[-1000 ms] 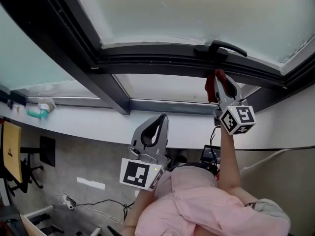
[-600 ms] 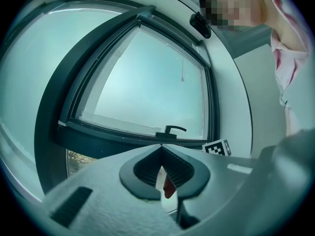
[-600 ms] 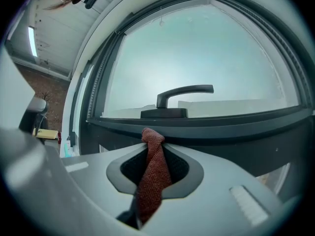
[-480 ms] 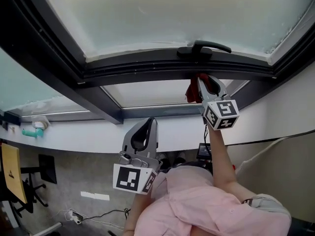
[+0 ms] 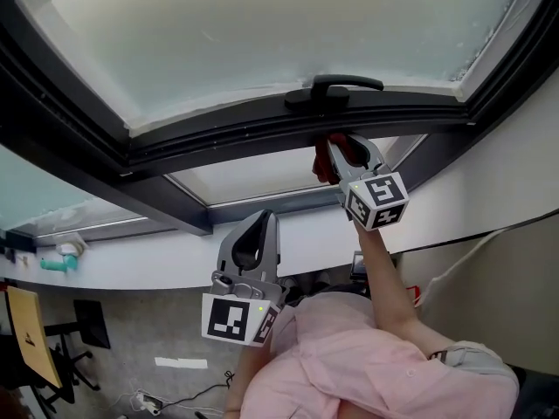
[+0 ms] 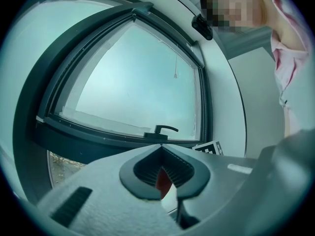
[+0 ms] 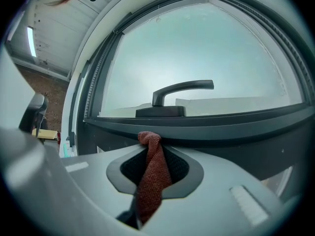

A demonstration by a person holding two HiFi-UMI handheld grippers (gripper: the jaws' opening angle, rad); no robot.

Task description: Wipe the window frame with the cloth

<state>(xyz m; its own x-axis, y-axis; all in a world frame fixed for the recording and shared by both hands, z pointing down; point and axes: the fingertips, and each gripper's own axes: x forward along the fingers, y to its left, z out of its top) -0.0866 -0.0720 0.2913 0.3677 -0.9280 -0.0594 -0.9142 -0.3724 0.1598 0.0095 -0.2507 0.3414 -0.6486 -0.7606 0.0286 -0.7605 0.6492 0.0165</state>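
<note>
Nearest the person, the left gripper (image 5: 265, 219) hangs with its jaws closed on nothing. Above and to its right, the right gripper (image 5: 339, 144) clamps a red cloth (image 7: 151, 176). The bunched end of the cloth lies against the dark window frame (image 7: 221, 127). Just beyond the jaw tips sits the handle (image 7: 177, 95), then the frosted glass (image 5: 262, 33).

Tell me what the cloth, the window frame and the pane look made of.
Cloth: reddish-brown fabric, matte, coarse weave visible.
Window frame: dark grey, smooth, faint sheen; probably coated metal, possibly plastic.
Pane: frosted, translucent glass by the look; light passes, nothing sharp shows through.
</note>
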